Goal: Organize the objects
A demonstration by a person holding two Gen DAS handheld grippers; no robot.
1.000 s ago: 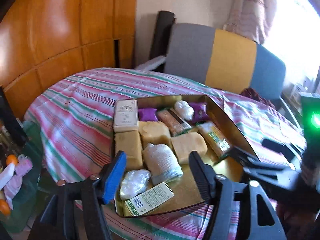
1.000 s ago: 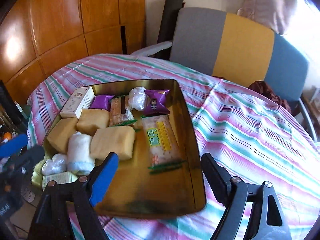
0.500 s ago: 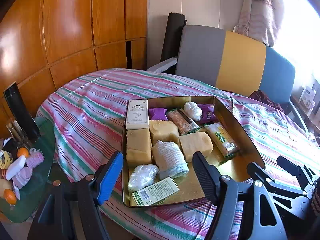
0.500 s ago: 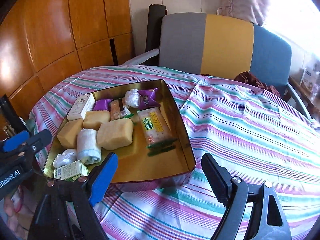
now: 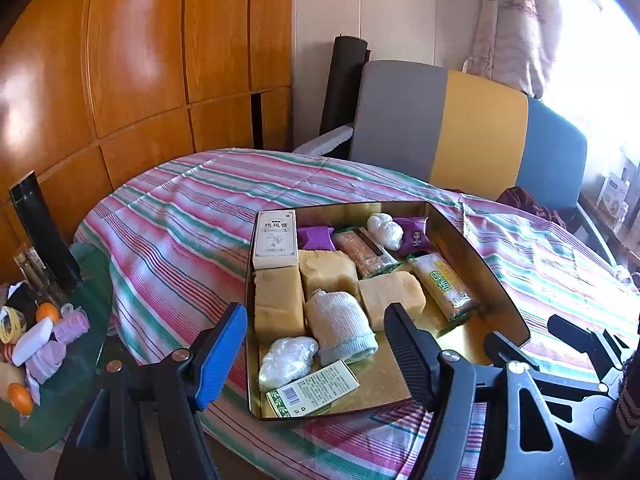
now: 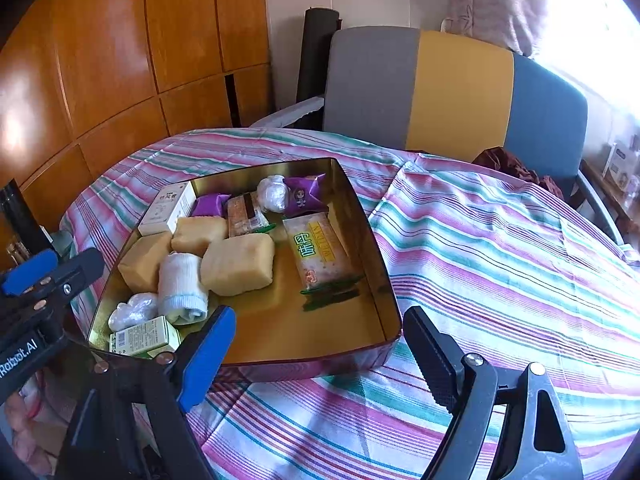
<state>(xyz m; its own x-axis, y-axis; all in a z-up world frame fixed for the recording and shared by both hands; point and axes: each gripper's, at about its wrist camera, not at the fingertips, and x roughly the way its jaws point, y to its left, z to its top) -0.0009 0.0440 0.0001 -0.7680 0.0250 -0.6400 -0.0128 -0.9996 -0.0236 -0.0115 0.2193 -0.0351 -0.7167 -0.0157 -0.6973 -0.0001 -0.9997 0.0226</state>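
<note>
Gold tin: you are looking down at a shallow gold-lined metal tin (image 5: 496, 280) sitting on the round table with the pink, green and white striped cloth (image 5: 168, 240), near the table's front edge.
Left claw: your left gripper (image 5: 316, 356) is hovering spread wide over the tin's near left corner, blue pad on one side, black pad on the other, gripping nothing.
Right claw: your right gripper (image 6: 320, 356) is hanging released too, both pads well apart, just in front of the tin's near wall (image 6: 312, 364) and empty.
Back row: a white printed carton (image 5: 277, 239) is lying in the far left corner, with a purple foil pouch (image 5: 317, 237) beside it, then a brown snack bar in clear wrap (image 5: 362, 252), a small white crinkled bundle (image 5: 385, 231) and a purple wrapped sweet (image 5: 414, 235).
Middle: three tan cake-like blocks are sitting close together, the nearest one to your right claw being the pale square block (image 6: 238, 264).
Long packet: a clear biscuit packet with yellow label (image 6: 320, 252) is lying lengthwise on the tin's right side, touching no wall.
Front left: a rolled white sock with a pale blue cuff (image 5: 340, 328) is resting against the blocks, a clear plastic wad (image 5: 288, 360) just beside it, and a green and white barcode box (image 5: 312, 388) lying flat at the near edge.
Side table: a green glass tabletop (image 5: 80, 380) to your left is carrying oranges and pink rollers.
</note>
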